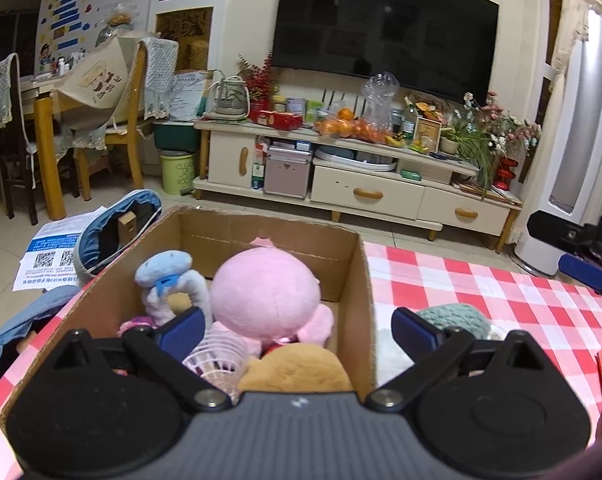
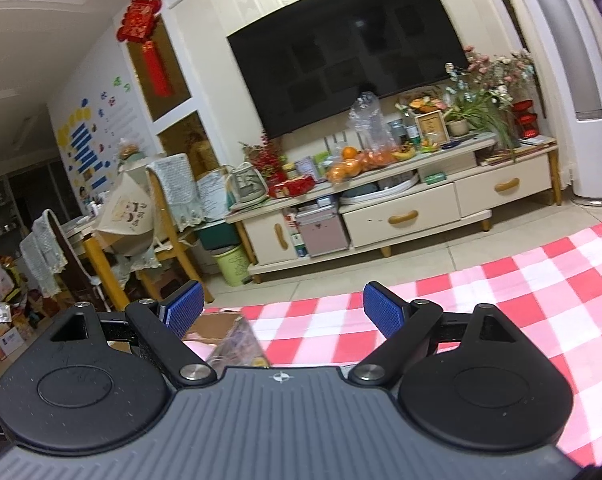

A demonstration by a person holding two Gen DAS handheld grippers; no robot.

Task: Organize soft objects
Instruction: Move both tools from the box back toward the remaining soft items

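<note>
The soft objects sit in an open cardboard box [image 1: 357, 280] at the left part of the bench [image 1: 501, 300], which is covered by a red-and-white checked cloth. Inside the box, a pink plush toy [image 1: 267, 292] lies near the middle, with a light blue plush toy [image 1: 165, 268] just to its left and a tan plush toy [image 1: 297, 368] below it at the near wall. A pale pink mesh item [image 1: 217, 356] lies touching the tan toy's left side. Outside the box, just beside its right wall, a teal knitted item [image 1: 453, 318] rests on the cloth. The left tongs [image 1: 297, 332] stand wide with nothing between the pads; the left pad is over the box interior and the right pad is outside the right wall, near the knitted item. The right tongs [image 2: 283, 312] also stand wide and hold nothing, positioned above the checked cloth; a blurred clear item shows low between them, and its nature cannot be determined. The right tongs also appear at the right edge of the left wrist view, well apart from the box. Beyond the bench stand a television cabinet [image 1: 365, 192] and a wall-mounted television [image 1: 385, 28].
</note>
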